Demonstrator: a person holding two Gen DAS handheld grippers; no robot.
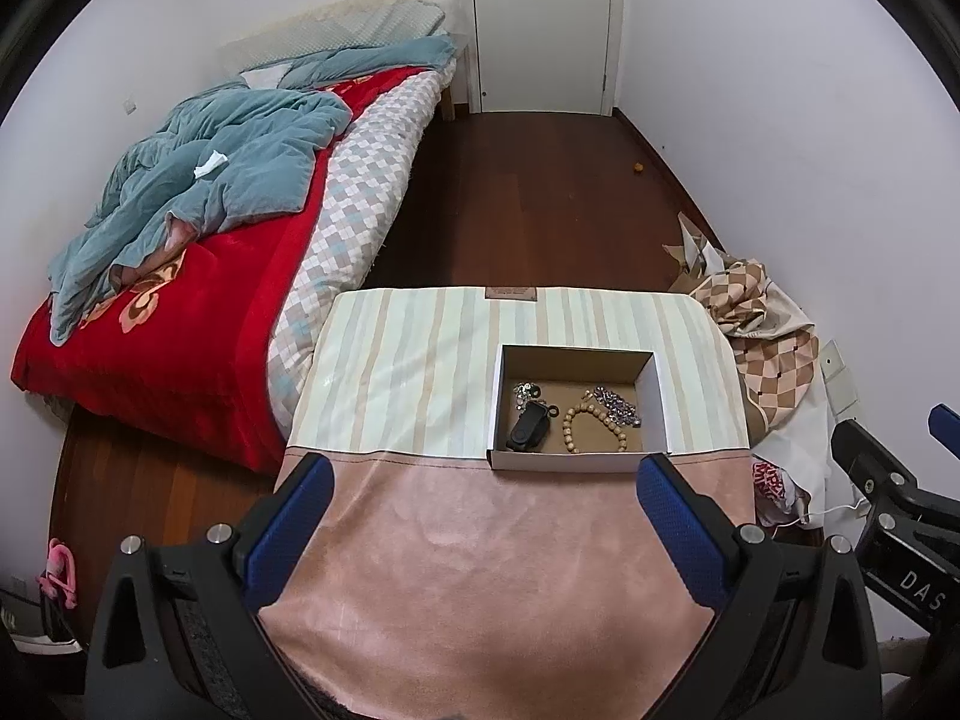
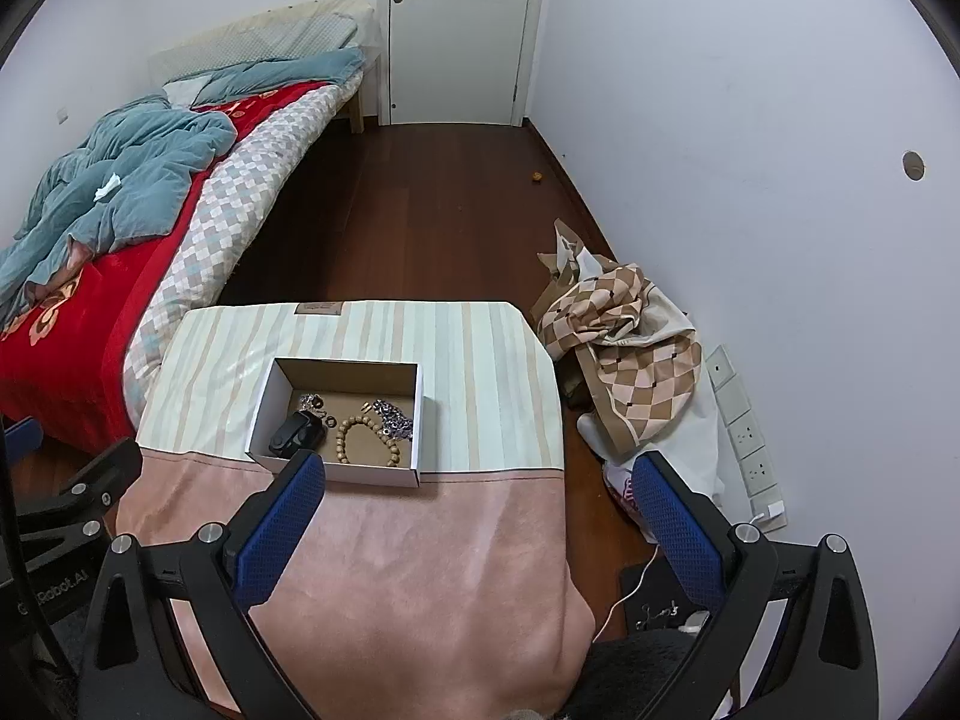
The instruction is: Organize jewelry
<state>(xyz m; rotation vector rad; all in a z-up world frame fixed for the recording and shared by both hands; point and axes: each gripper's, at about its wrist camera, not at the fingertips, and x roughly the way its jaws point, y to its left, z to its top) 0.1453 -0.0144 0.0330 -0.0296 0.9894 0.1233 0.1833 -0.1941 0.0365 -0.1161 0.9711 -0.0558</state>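
An open cardboard box (image 1: 660, 402) (image 2: 420, 414) stands on the cloth-covered table (image 1: 408, 360) (image 2: 480, 360). Inside lie a wooden bead bracelet (image 1: 594, 429) (image 2: 367, 439), a black watch-like band (image 1: 529, 427) (image 2: 294, 433), a silvery chain piece (image 1: 618, 403) (image 2: 393, 415) and a small silver trinket (image 1: 525, 390) (image 2: 309, 401). My left gripper (image 1: 485, 516) is open and empty, held above the pink cloth in front of the box. My right gripper (image 2: 480, 516) is open and empty, over the table's right front edge, its left finger (image 2: 282, 516) near the box's front.
A bed (image 1: 180, 300) with red blanket and blue quilt lies left of the table. Crumpled checked fabric (image 2: 624, 348) lies on the wooden floor by the right wall, near wall sockets (image 2: 750, 438). A white door (image 1: 540, 24) stands at the far end.
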